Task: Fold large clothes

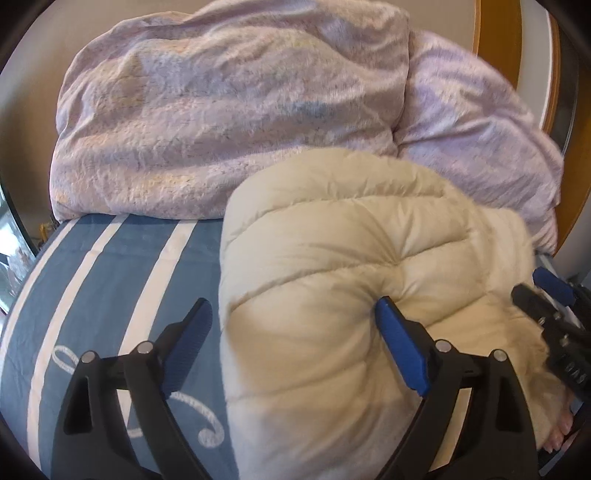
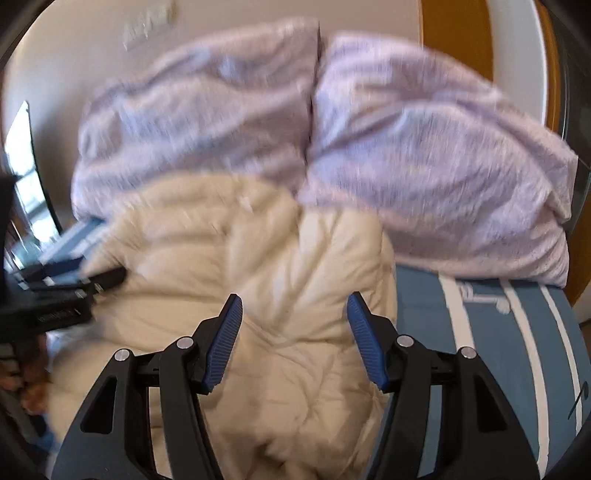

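Observation:
A cream quilted puffer jacket lies bunched in a thick folded bundle on the bed. In the left wrist view my left gripper stands wide open over the jacket's left edge. Its right finger rests against a crease in the jacket and its left finger hangs over the sheet. In the right wrist view my right gripper is open just above the jacket's right half, with no cloth pinched. Each gripper shows at the edge of the other's view: the right gripper and the left gripper.
The bed wears a blue sheet with white stripes. A big lilac duvet is heaped behind the jacket against the wall. An orange wooden panel rises at the far right. A person's hand shows bottom right.

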{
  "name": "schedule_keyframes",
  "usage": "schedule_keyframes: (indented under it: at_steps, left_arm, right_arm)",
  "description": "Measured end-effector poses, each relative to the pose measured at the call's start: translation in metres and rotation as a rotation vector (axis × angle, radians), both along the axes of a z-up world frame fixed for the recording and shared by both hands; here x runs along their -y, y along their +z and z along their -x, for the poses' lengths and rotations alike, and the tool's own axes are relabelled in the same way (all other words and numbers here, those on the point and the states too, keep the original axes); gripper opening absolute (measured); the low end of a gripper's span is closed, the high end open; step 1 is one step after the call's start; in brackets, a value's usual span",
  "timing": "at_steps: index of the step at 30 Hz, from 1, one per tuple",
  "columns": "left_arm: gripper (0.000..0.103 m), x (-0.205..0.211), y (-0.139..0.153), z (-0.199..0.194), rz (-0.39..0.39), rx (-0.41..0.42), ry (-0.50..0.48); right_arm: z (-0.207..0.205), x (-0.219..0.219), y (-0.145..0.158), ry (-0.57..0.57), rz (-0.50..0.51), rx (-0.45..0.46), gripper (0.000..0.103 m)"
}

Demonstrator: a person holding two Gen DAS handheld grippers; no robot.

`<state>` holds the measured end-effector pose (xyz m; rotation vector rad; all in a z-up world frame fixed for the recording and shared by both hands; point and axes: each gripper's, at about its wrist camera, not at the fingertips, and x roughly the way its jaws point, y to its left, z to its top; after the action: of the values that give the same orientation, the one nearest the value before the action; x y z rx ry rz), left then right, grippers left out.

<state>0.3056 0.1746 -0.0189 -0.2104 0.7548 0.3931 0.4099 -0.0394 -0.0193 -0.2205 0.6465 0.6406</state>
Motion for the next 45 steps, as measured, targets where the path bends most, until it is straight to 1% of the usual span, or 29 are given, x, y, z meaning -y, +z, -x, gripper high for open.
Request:
schedule_keyframes:
  at_steps: [2, 5, 10, 15, 20, 32, 35, 38, 40, 41, 42, 44, 45]
  left_arm:
    - [0.094, -0.001, -0.008, -0.006, 0.005, -0.007, -0.008]
    - [0.095, -0.002, -0.016, -0.01, 0.018, -0.002, -0.023]
    - [0.097, -0.005, -0.026, -0.018, 0.026, -0.017, -0.027]
    - [0.099, -0.012, -0.035, -0.025, 0.072, -0.032, -0.023]
    - [0.1, -0.017, -0.042, -0.028, 0.095, -0.036, -0.025]
    - [0.101, -0.019, -0.048, -0.032, 0.078, -0.039, -0.018]
    - [0.101, -0.019, -0.049, -0.033, 0.072, -0.038, -0.014]
    - [0.101, -0.013, -0.046, -0.033, 0.062, -0.035, -0.012]
    - [0.101, -0.014, -0.04, -0.027, 0.076, -0.035, -0.003]
    - [0.101, -0.013, -0.036, -0.021, 0.087, -0.034, 0.005]
    - [0.101, -0.013, -0.032, -0.015, 0.093, -0.027, 0.008]
    - [0.101, -0.011, -0.022, 0.002, 0.092, -0.016, 0.01]
    - [0.101, -0.009, -0.018, 0.01, 0.089, -0.012, 0.01]
  right_arm:
    - [-0.007, 0.003, -0.012, 0.008, -0.001, -0.026, 0.059]
    - [-0.013, 0.007, -0.018, 0.016, -0.006, -0.059, 0.059]
    - [-0.022, 0.006, -0.027, 0.017, -0.012, -0.118, 0.059]
    - [-0.025, 0.006, -0.034, 0.015, -0.028, -0.15, 0.059]
    - [-0.025, 0.005, -0.037, 0.011, -0.032, -0.151, 0.059]
    - [-0.027, 0.003, -0.039, -0.001, -0.033, -0.145, 0.059]
    - [-0.025, 0.002, -0.038, -0.01, -0.022, -0.13, 0.059]
    - [-0.021, 0.001, -0.033, -0.029, -0.003, -0.101, 0.063]
    - [-0.014, 0.005, -0.026, -0.057, 0.021, -0.086, 0.069]
    - [-0.01, 0.009, -0.021, -0.075, 0.028, -0.078, 0.078]
    - [-0.004, 0.016, -0.015, -0.092, 0.022, -0.07, 0.085]
    - [0.005, 0.03, -0.007, -0.102, -0.01, -0.079, 0.087]
    - [0.009, 0.037, -0.004, -0.114, -0.023, -0.087, 0.092]
